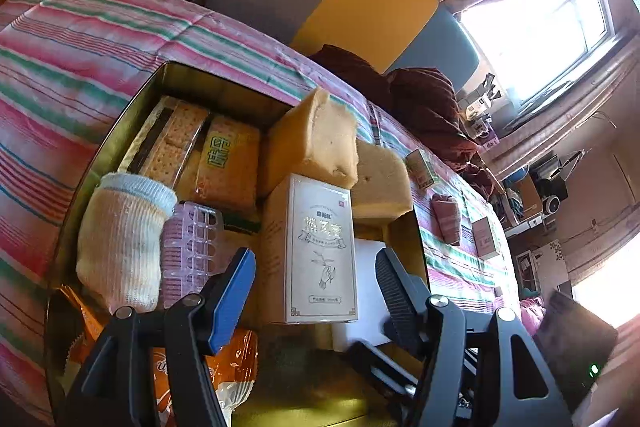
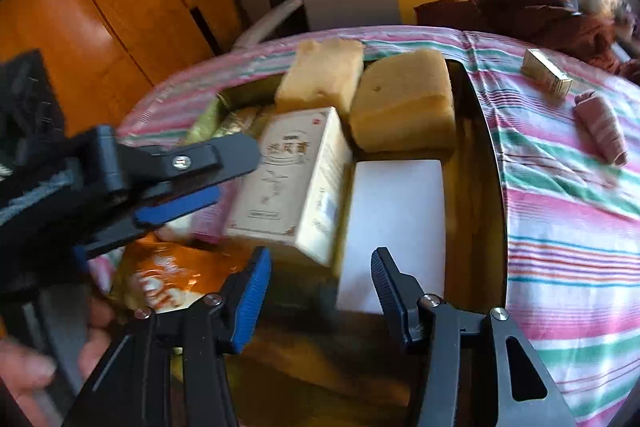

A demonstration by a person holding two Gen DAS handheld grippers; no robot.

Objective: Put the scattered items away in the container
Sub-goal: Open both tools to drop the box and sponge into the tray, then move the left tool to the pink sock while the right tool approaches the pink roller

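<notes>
Both ur claws, left claw [image 1: 316, 291] & right claw [image 2: 322, 291], gape empty over the tin [image 1: 120, 131]; cream box [image 1: 320, 247] sits propped inside, freshly dropped I'd guess.

Both cameras sit close above the tin [image 1: 120, 123], looking steeply down along their own fingers [image 1: 236, 291]. The right view faces it from the near edge; both share the box [image 2: 280, 179] and sponges [image 2: 404, 103] just beyond the fingertips.

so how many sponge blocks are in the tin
2. One yellow sponge block stands at the far side of the tin, the other sponge block lies right beside it at the far right corner. Others may be hidden under the packets.
</notes>
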